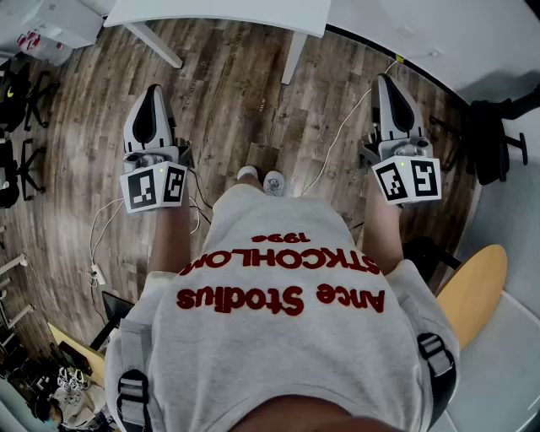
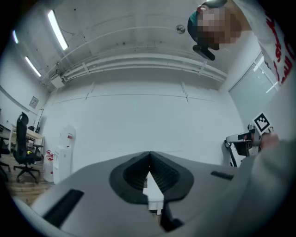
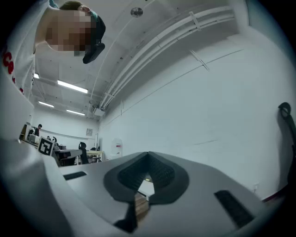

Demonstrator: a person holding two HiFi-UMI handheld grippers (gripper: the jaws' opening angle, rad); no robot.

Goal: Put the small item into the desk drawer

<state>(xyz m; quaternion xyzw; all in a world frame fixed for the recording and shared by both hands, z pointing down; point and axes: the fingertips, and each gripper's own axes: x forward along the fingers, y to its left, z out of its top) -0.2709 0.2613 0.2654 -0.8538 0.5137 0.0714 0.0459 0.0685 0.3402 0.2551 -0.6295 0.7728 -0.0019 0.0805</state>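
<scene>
Left gripper (image 1: 152,101) and right gripper (image 1: 388,93) are both closed on nothing, held level over the floor. Small item and drawer appear in no view; only a white desk (image 1: 219,10) stands far ahead. Risk: reaching the item with jaws unopened would knock it away

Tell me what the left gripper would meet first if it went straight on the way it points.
Probably the white wall: past the shut tongs of the left gripper, its view shows nothing nearer. The table ahead seems to lie below that line, though depth is unclear.
</scene>
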